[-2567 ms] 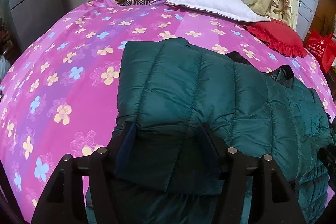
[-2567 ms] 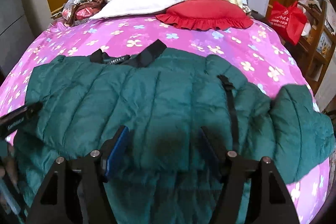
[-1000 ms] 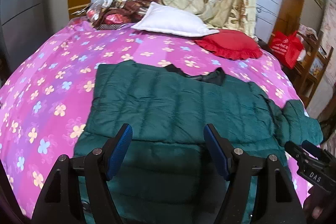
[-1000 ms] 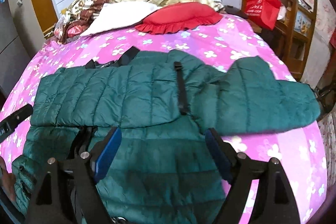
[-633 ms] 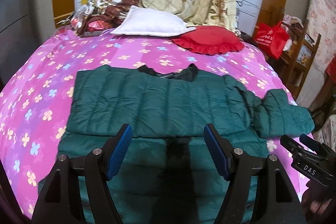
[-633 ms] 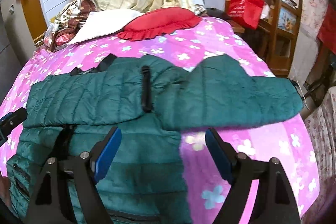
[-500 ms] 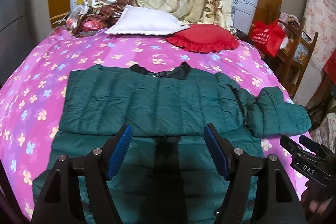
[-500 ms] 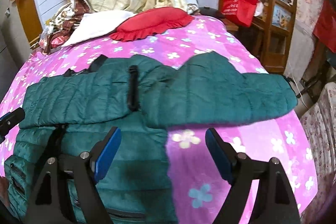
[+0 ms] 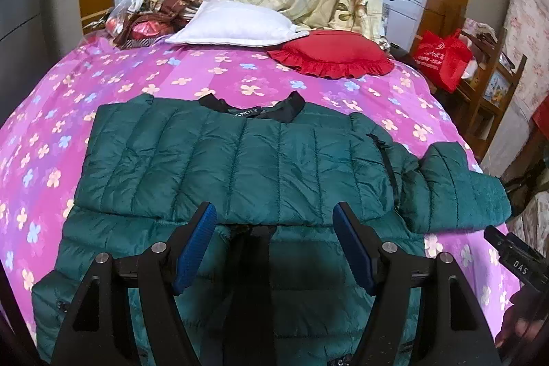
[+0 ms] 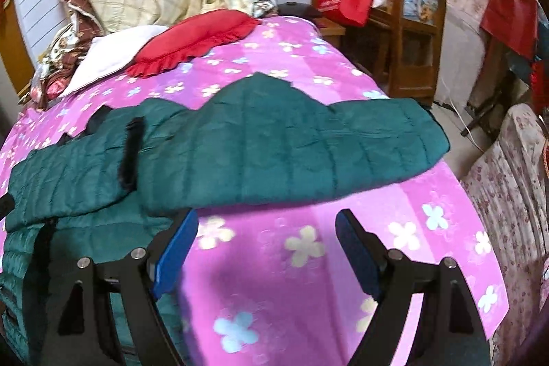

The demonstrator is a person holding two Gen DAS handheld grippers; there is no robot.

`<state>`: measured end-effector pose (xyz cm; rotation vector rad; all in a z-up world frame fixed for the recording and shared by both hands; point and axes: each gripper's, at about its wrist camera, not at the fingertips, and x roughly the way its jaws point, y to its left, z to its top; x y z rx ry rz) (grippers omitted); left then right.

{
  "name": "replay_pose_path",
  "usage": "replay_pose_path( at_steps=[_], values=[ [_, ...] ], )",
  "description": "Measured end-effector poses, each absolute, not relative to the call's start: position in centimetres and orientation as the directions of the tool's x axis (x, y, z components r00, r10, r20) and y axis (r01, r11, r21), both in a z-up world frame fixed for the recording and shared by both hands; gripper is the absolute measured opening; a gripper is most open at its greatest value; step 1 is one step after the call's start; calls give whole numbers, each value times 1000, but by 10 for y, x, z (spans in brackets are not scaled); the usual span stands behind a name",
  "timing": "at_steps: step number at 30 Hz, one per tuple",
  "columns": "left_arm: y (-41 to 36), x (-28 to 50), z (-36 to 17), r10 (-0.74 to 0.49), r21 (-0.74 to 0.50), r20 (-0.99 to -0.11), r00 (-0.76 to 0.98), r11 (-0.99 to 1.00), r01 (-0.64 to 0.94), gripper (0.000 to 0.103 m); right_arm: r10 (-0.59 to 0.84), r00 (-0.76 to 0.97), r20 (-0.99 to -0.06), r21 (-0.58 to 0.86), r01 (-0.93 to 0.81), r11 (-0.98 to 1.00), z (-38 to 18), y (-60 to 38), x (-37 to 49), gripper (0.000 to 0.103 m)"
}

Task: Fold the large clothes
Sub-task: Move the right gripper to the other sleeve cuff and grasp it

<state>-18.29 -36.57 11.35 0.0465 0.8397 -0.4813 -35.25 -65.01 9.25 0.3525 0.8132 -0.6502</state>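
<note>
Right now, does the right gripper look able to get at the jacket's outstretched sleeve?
Probably yes: the right gripper is open and empty, the sleeve lies flat just beyond its fingertips, and only bare bedspread lies between.

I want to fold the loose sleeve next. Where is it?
In the right wrist view the sleeve lies stretched across the bedspread toward the bed's right edge, just beyond the open right gripper.

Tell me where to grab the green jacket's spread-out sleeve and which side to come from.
Probably the cuff end of the sleeve, from the near side. The sleeve lies flat across the bedspread, pointing toward the bed's edge, and its near hem faces the right tongs, which are open and empty. Pinching there would let it swing over the jacket.
</note>
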Motion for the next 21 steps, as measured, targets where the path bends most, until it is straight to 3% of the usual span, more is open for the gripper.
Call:
replay_pose_path(
  at_steps=[16, 21],
  values=[
    [-339, -164, 113, -367, -154, -709, 602, 914, 376, 51, -492, 365, -790, 34, 828, 560, 57, -757, -372, 85],
    [-325, -153, 107, -342, -146, -715, 610, 926, 348, 51, -510, 335, -792, 90, 891, 445, 48, -799, -386, 85]
  ],
)
